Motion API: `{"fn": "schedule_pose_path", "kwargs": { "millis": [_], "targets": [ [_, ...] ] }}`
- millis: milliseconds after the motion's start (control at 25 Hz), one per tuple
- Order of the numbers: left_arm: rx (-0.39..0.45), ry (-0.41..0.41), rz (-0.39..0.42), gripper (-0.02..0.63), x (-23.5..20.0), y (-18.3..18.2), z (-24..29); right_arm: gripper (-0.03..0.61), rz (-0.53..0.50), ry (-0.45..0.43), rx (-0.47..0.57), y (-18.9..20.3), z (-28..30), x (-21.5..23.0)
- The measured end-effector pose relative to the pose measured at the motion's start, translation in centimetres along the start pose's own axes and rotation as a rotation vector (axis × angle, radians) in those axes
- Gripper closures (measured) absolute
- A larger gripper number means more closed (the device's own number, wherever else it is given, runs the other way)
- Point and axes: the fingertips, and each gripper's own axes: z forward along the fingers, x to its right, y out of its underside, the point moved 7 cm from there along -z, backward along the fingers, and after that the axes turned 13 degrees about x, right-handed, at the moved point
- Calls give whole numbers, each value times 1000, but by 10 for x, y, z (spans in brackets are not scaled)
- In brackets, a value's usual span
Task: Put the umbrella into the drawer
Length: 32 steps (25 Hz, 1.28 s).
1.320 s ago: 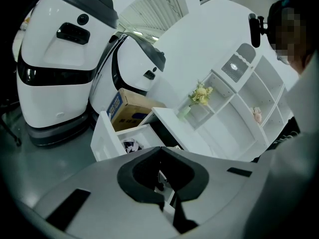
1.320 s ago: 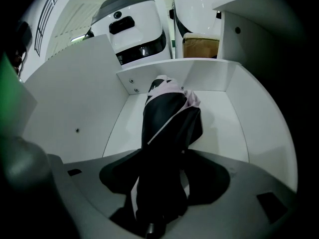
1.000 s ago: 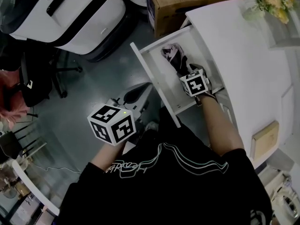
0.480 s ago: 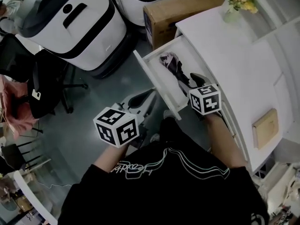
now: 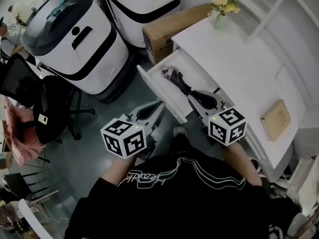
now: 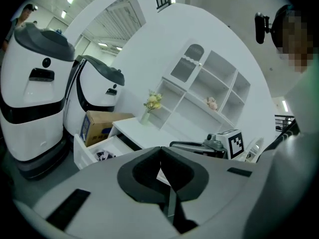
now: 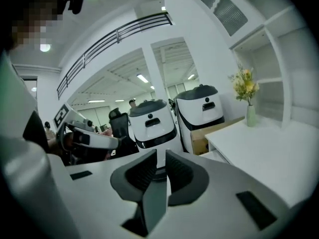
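The folded dark umbrella [image 5: 175, 77] lies inside the open white drawer [image 5: 154, 86], and also shows in the left gripper view as a small dark umbrella [image 6: 103, 155]. My right gripper [image 5: 199, 101] hangs above the drawer's near right corner, clear of the umbrella. Its jaws have just been closing and stand a narrow gap apart with nothing between them [image 7: 159, 163]. My left gripper [image 5: 152, 111] floats over the floor in front of the drawer front. Its tips meet on nothing [image 6: 160, 151].
The drawer belongs to a white desk [image 5: 239, 63] with a flower vase [image 5: 222, 1] and a tan book [image 5: 275, 119]. Behind it stand a cardboard box [image 5: 169, 26] and two white-and-black machines [image 5: 75, 39]. An office chair [image 5: 45, 108] is at left.
The right gripper has come up out of the drawer and back toward me, leaving the umbrella lying inside. The left gripper has risen a little.
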Motion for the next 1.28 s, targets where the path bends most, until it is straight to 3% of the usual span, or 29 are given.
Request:
{"fn": "schedule_pose_path", "kwargs": {
  "millis": [120,440,1280],
  "targets": [
    [22,41,36,594,20,-8,-7,520,-33,-52,57,-15,-24,-20],
    [63,121,104,594,62,-22,-20,526,-31,-67,110,-37,-61,-47],
    [77,140,112,594,82,-24,-9,532,-40,-81,124,-42,-78,-44]
  ]
}}
